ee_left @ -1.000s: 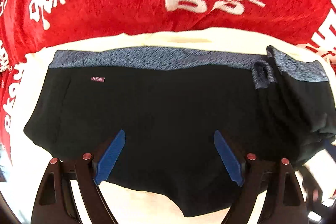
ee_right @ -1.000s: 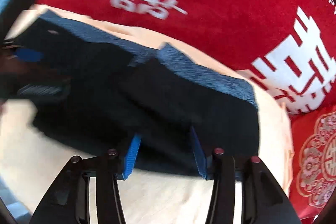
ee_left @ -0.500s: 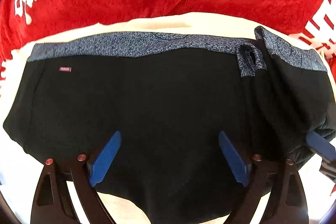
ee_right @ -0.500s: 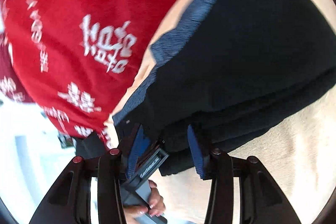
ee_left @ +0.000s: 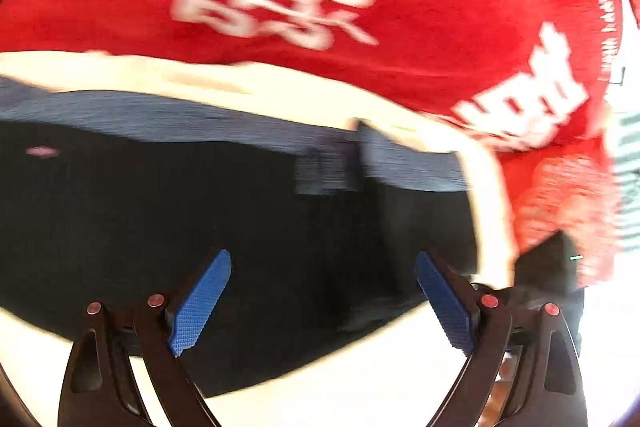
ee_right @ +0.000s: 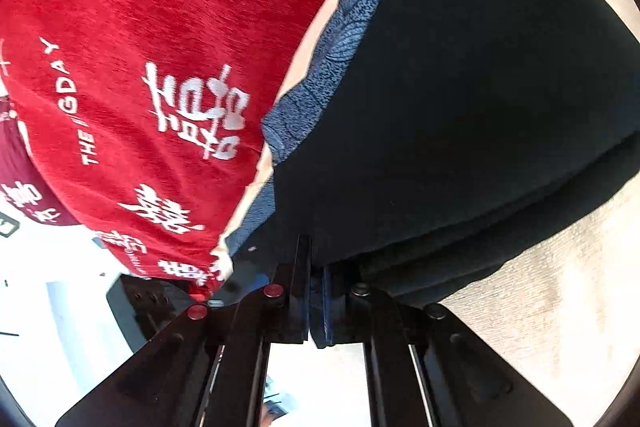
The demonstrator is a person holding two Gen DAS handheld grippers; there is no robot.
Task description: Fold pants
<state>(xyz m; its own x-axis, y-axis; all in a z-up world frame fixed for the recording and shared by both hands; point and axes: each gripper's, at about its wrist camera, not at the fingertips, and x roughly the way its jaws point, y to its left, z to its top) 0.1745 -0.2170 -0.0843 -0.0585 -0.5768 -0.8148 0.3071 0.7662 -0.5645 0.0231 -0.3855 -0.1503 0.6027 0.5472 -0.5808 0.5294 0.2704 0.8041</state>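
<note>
On cream cloth (ee_right: 560, 287), black pants (ee_right: 480, 87), grey waistband (ee_right: 340, 39)

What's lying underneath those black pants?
The black pants lie on a cream cloth that shows around their edges; a red blanket with white characters lies beyond. What is under their middle is covered.

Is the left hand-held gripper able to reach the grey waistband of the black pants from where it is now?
Probably yes. The left hand-held gripper is wide open above the black pants, and only flat black cloth lies between its fingers and the grey waistband. The picture is blurred, so this is a guess.
</note>
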